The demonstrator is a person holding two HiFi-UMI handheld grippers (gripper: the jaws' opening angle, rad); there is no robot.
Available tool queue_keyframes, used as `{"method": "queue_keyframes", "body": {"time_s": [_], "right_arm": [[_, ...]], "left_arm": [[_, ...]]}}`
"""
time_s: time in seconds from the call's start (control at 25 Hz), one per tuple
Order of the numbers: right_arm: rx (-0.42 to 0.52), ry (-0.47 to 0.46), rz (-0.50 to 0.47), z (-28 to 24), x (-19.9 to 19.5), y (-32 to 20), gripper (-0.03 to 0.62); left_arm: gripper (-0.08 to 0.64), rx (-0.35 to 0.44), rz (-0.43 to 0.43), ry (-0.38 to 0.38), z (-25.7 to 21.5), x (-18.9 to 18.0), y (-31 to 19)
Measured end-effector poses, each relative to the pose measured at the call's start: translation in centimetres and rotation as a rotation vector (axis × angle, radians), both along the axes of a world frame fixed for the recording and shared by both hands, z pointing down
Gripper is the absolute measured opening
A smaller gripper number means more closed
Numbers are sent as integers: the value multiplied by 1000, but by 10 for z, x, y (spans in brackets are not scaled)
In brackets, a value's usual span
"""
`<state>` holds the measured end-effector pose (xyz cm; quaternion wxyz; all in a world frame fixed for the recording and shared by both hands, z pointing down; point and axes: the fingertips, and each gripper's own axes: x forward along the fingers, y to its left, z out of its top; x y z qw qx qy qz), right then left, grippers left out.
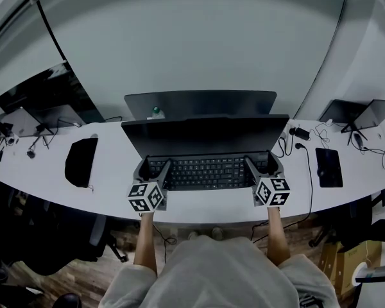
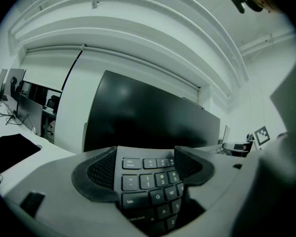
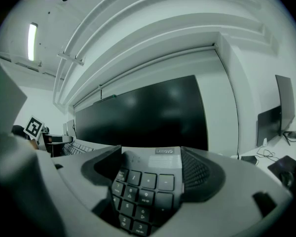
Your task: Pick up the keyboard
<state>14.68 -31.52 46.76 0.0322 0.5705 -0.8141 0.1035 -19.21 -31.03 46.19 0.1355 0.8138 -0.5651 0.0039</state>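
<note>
- Head view: the keyboard point(image 1: 208, 171) lay on the white desk point(image 1: 199, 203), just in front of the monitor point(image 1: 205, 136).
- The left gripper point(image 1: 154, 167) sat at its left end and the right gripper point(image 1: 263, 167) at its right end. Both were roughly level and pointed toward the screen.
- No gap showed under the keyboard, so I couldn't tell from here whether it was off the desk. It looked not yet raised.
- Left gripper view: the left gripper point(image 2: 143, 164) had its jaws wide, with the esc/tab end of the keyboard point(image 2: 148, 184) between them.
- Both pads sat flush against the keyboard's front and back edges, so it read as a pinch across the depth. The monitor point(image 2: 148, 117) stood behind.
- Right gripper view: the right gripper point(image 3: 150, 169) was spread wide over the number-pad end of the keyboard point(image 3: 143, 186), which carried a Lenovo badge.
- Its pads met both long edges, so it looked clamped. The monitor point(image 3: 143, 115) was in the background.
- Progress, as a judgement: reach and grasp looked done at both ends. The lift itself was left.
</note>
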Motion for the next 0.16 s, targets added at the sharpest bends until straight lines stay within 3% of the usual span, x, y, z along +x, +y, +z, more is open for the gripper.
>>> {"method": "queue_keyframes", "body": {"time_s": [0.16], "right_arm": [[-6,1,1,4,1,0,359]], "left_arm": [[336,-10,2,1,4,1,-1]]}}
